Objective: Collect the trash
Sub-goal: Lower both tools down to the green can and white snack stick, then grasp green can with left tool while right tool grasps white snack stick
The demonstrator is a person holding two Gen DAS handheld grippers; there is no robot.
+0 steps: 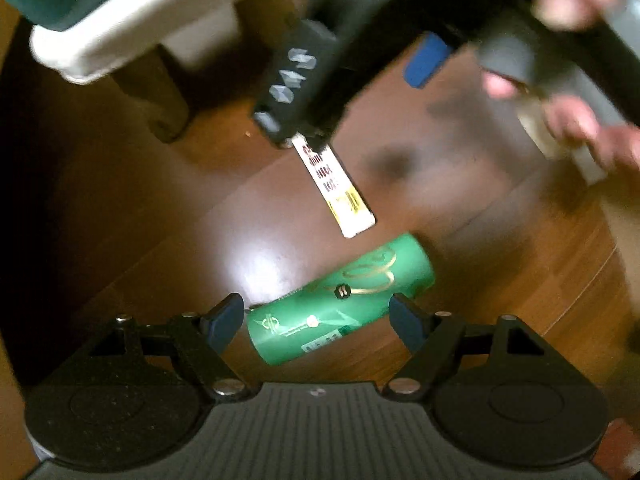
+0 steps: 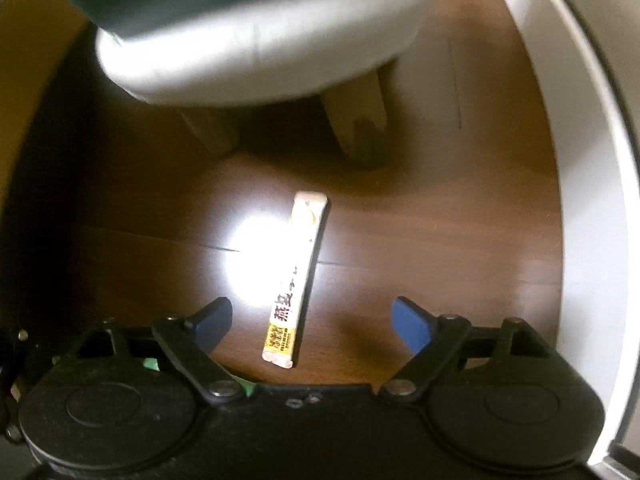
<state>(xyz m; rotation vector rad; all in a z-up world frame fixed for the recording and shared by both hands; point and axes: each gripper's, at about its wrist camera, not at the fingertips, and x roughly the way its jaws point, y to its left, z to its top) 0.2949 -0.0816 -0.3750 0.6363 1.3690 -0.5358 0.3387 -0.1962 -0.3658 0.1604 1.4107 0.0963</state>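
1. We see our right gripper (image 2: 310,322) with its jaws spread wide above the wooden floor (image 2: 440,240).
2. A narrow white-and-yellow stick packet (image 2: 298,276) lies flat between the blue fingertips (image 2: 410,326), touching neither.
3. A white cushioned seat (image 2: 256,52) stands beyond it.

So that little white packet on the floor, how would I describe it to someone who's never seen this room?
Start at the white-cushioned chair and look at the dark wooden floor just in front of its legs. The narrow white stick packet lies flat there, between the fingers of the open right tool. Unlike the fat green wrapper beside it, it is slim, pale, and printed with black characters and a yellow end.
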